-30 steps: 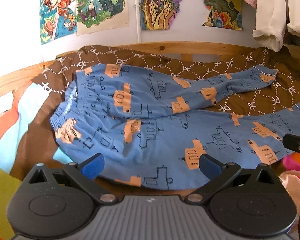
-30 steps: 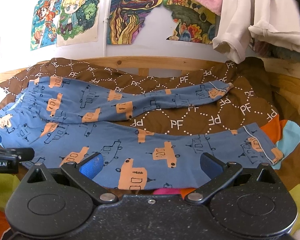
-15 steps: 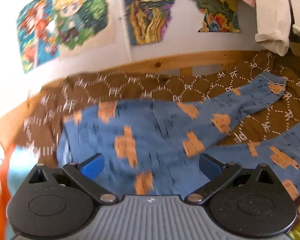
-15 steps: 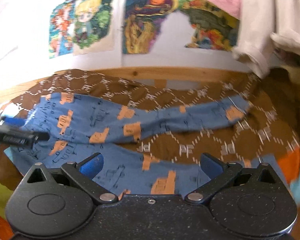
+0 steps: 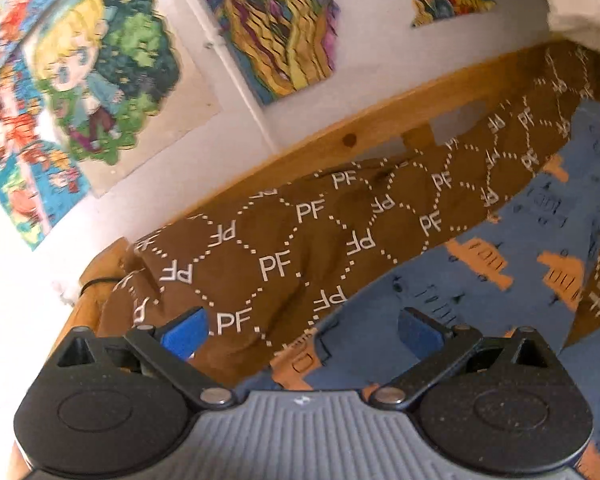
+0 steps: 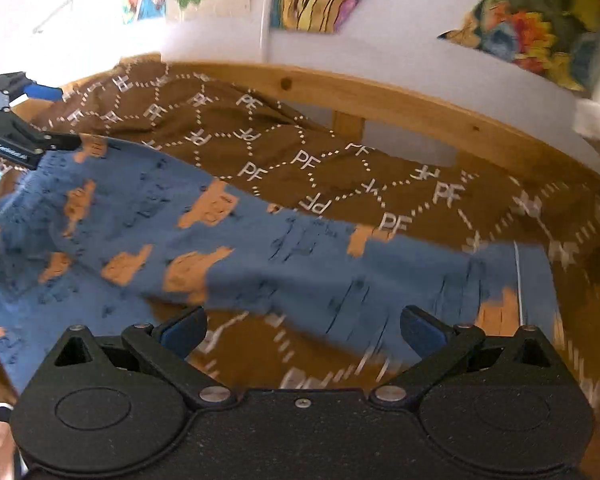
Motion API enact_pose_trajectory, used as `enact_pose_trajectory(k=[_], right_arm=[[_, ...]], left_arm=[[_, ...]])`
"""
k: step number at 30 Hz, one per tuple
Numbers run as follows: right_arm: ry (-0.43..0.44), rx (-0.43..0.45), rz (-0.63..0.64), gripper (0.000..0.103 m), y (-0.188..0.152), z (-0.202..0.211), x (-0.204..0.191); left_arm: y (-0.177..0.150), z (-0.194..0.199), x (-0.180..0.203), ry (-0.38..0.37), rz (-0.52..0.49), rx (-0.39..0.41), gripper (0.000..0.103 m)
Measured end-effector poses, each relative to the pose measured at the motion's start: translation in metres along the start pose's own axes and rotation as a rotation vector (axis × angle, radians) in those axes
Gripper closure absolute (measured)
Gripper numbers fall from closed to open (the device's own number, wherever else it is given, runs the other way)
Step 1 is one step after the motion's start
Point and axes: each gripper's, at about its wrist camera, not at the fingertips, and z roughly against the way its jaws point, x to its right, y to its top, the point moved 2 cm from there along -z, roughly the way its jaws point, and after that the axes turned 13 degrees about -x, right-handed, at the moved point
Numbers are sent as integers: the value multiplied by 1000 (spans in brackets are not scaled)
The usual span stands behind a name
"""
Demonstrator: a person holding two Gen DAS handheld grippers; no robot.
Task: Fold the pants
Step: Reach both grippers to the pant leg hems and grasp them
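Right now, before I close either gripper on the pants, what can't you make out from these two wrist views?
- Waistband of the pants: left wrist view, hidden beneath the left gripper body.
- Near leg: right wrist view, cut off below the right gripper.
- Far leg cuff: right wrist view, motion blur smears its edge.
- Bedspread edges: run out of both frames.
- Whether either gripper touches fabric: neither view shows this.

the left black plastic two-finger gripper [image 5: 302, 330] carries blue pads [image 5: 184, 334], silver pivot screws and a ribbed grey centre plate; the right speckled black two-finger gripper [image 6: 302, 330] has matching blue pads [image 6: 418, 330], round silver screws and triangular cut-outs.
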Motion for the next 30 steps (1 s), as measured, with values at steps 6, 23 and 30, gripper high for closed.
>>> enact_pose_trajectory(k=[6,23,30], right_arm=[[120,-106,72,2,77,-51,46],[276,-363,199,72,111,-135,68],[138,-290,298,102,111,-123,57]], left_arm=[[8,-34,-22,-135,-1,-31,0],[7,-73,-15,-285,-139,-230,92],[5,-67,-15,-212,-77,-248,102]])
